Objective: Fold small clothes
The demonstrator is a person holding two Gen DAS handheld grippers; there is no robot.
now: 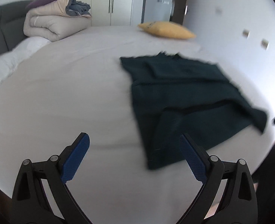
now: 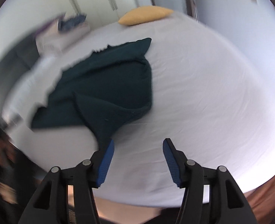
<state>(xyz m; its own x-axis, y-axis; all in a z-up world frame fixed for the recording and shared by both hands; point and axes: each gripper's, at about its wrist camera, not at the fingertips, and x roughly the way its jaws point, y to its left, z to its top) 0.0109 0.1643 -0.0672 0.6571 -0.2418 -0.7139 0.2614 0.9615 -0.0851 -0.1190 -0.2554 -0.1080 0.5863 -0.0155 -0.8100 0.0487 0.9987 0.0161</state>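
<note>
Dark green garment (image 1: 184,100) lies partly folded on the pale bed sheet (image 1: 62,102), ahead & to the right of the left gripper (image 1: 134,156), whose jaws are spread wide w/ nothing between them. In right wrist view the same garment (image 2: 104,85) sits ahead-left of the right gripper (image 2: 138,158); its near corner tapers down to just beside the left finger's blue pad (image 2: 106,164), but jaws are released, only bare sheet between them. Yellow pillow (image 1: 167,30) & folded duvet (image 1: 51,22) far back, well apart from the garment.
</note>
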